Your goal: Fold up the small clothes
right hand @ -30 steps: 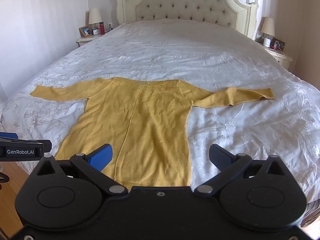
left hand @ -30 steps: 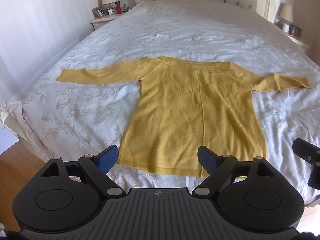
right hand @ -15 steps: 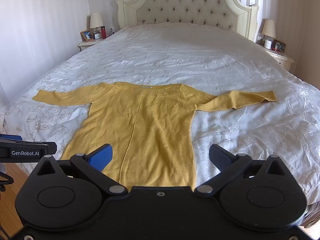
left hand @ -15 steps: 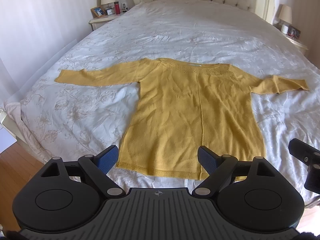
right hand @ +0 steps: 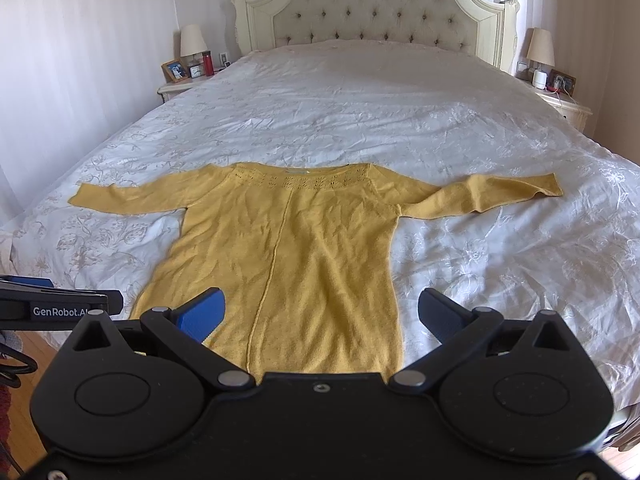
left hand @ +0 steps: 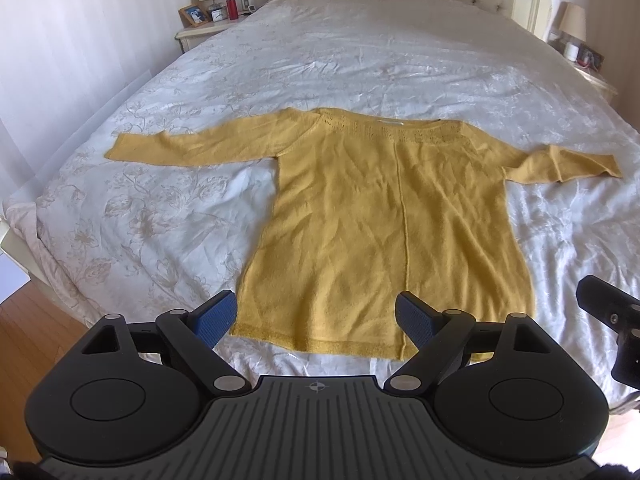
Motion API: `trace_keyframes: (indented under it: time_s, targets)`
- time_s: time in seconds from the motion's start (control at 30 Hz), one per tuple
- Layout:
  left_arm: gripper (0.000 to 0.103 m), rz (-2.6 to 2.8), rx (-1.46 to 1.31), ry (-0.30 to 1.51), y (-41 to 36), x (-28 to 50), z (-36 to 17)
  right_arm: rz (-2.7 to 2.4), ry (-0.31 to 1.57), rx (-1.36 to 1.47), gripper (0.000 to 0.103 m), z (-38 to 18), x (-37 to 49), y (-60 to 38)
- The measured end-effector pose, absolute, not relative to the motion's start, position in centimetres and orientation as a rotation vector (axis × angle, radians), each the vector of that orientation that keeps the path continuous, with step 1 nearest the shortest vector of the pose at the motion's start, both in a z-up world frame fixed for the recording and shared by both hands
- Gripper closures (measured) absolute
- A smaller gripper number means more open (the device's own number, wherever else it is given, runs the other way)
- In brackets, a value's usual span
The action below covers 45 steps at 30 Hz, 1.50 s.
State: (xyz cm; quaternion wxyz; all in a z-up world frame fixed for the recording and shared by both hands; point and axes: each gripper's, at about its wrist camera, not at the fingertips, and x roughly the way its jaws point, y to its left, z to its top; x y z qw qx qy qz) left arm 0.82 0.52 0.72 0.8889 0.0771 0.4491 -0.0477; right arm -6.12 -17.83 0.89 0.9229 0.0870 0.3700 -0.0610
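Note:
A yellow knit sweater (left hand: pixel 384 216) (right hand: pixel 288 248) lies flat on the white bedspread (left hand: pixel 360 60) (right hand: pixel 360 112), hem toward me, both sleeves spread out sideways. My left gripper (left hand: pixel 316 314) hovers open above the hem's left half, nothing between its blue pads. My right gripper (right hand: pixel 320 312) hangs open over the sweater's lower right part, also holding nothing. Part of the right gripper's body shows at the right edge of the left wrist view, and the left gripper's side at the left edge of the right wrist view.
A tufted headboard (right hand: pixel 372 12) closes the far end of the bed. Nightstands with lamps stand on both sides (right hand: pixel 188 76) (right hand: pixel 556 84). Wooden floor (left hand: pixel 28 332) shows beyond the bed's near left corner.
Both views have tilted up slightly, so the sweater sits a little lower in the frames. The sweater itself has not moved and both grippers stay open.

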Motion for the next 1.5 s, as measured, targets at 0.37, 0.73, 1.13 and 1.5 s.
trace_keyframes:
  time_s: [0.37, 0.73, 1.13, 1.5]
  targets:
    - [0.016, -0.1, 0.155, 0.965, 0.7, 2.4, 0.2, -0.105, 0.783, 0.212, 0.001, 0.3, -4.6, -18.1]
    - [0.016, -0.097, 0.154, 1.013, 0.8, 5.1, -0.7, -0.091, 0.808, 0.283, 0.001, -0.6, -2.4, -18.9]
    - [0.022, -0.135, 0.134, 0.931, 0.5, 11.4, -0.1, -0.135, 0.739, 0.293, 0.001, -0.4, 2.8, -19.9]
    - [0.022, -0.289, 0.16, 0.845, -1.6, 18.0, -1.4, -0.268, 0.72, 0.257, 0.001, -3.5, 10.0, -22.2]
